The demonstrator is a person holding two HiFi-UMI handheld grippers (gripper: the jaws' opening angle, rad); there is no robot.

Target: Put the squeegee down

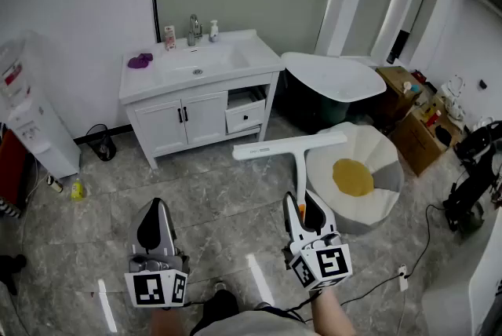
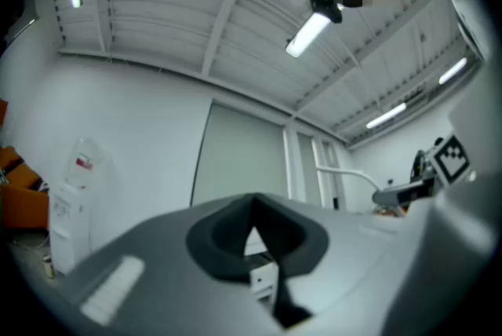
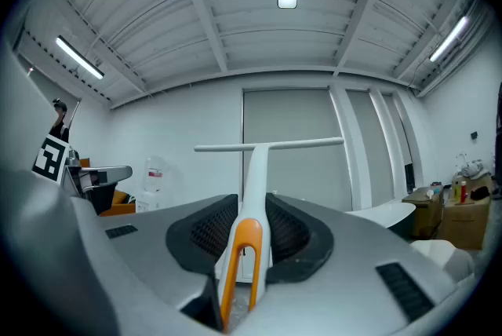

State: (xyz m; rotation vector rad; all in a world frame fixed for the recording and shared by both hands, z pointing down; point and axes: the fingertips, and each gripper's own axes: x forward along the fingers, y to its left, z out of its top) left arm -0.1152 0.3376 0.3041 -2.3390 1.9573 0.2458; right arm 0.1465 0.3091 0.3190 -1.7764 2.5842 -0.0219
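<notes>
A white squeegee (image 1: 295,147) with an orange handle loop sticks out level from my right gripper (image 1: 307,213), its long blade crosswise in the air above the grey floor. In the right gripper view the handle (image 3: 249,228) sits pinched between the two dark pads, so that gripper is shut on it, and the blade (image 3: 271,144) stands across the far wall. My left gripper (image 1: 154,226) hangs to the left of it, pointing a little upward; in the left gripper view its jaws (image 2: 255,244) meet with nothing between them.
A white vanity with a sink (image 1: 198,67) stands ahead, one drawer (image 1: 245,113) pulled out. A white tub (image 1: 339,78) and a white bin holding something yellow (image 1: 357,177) stand at the right, beside cardboard boxes (image 1: 416,122). A water dispenser (image 1: 27,126) is at the left.
</notes>
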